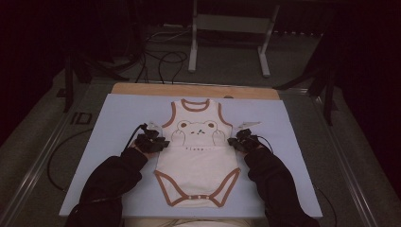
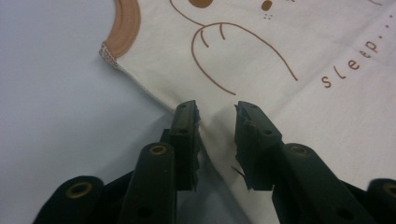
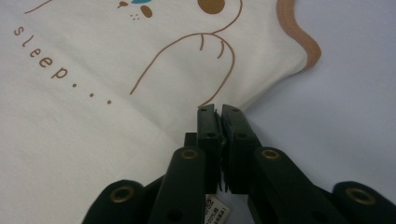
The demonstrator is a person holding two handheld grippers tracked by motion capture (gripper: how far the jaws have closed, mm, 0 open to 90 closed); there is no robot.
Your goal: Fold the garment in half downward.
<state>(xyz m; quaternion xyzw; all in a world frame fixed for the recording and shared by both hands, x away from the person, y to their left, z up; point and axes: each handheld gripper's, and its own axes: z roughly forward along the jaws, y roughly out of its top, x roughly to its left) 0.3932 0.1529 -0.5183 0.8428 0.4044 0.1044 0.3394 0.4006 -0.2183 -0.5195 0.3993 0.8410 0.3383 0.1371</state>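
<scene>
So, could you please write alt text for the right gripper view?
The right tool is shut on the side edge of a cream baby bodysuit lying on a pale blue mat. The bodysuit shows a brown line-drawn bear paw, the word "sleep...", and a brown-trimmed armhole.

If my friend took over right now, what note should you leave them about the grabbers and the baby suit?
Left gripper: jaws apart, straddling the side edge of the baby bodysuit, not pinching yet.
Right gripper: shut on the bodysuit's other side edge.
Bodysuit: flat, face up on the blue mat, bear print showing, crotch snaps toward the person.
Done: both grippers are at the sides.
Left: probably close the left, then fold.
</scene>
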